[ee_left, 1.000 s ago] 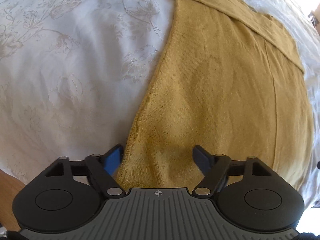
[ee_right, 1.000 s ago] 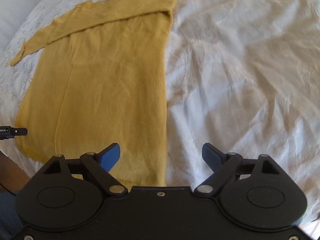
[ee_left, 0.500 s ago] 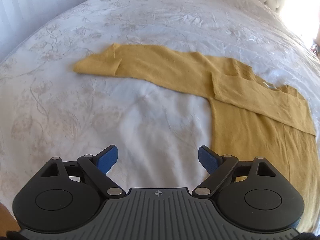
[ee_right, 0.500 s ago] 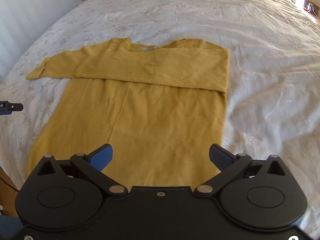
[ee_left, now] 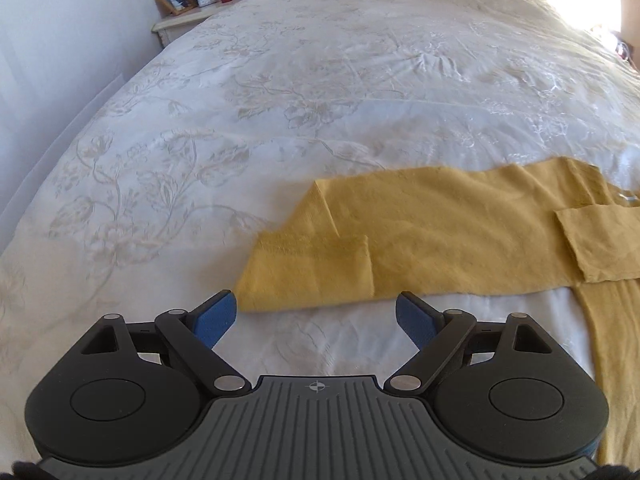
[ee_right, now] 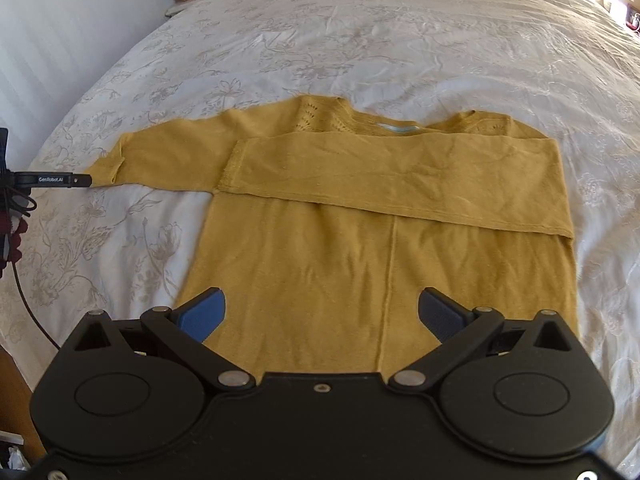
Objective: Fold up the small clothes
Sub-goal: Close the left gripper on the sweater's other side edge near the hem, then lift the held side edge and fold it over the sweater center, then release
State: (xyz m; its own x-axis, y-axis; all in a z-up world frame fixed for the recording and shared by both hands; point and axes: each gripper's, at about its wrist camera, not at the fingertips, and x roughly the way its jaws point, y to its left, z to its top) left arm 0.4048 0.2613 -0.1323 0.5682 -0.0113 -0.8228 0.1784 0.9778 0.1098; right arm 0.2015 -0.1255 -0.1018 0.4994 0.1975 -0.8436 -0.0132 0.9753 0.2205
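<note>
Since a second ago I have pulled both grippers up and back from the hem, and my left one has swung out toward the outstretched sleeve.

Left wrist view: my left gripper (ee_left: 316, 318) is released, jaws wide apart, holding nothing, hovering just short of the cuff (ee_left: 308, 268) of the mustard sweater (ee_left: 460, 240). That sleeve lies flat across the bed (ee_left: 280, 100), its end doubled back on itself. The other sleeve's cuff (ee_left: 600, 240) shows at the right, already laid over the chest. The body of the sweater runs off the right edge, so I cannot see the hem from here. A nightstand (ee_left: 180, 20) sits far off at the bed's head.

Right wrist view: my right gripper (ee_right: 322, 312) is also released and empty, poised above the lower body of the sweater (ee_right: 380, 260). The right sleeve (ee_right: 400, 176) is folded across the chest; the left sleeve (ee_right: 168, 156) lies straight out, with the tip of my left gripper (ee_right: 82, 180) beside its cuff.

I judge the step in hand is the second sleeve fold. Next I should close on the cuff, catching both doubled layers, and carry it across the chest. The hem is hidden behind my right gripper's body.
</note>
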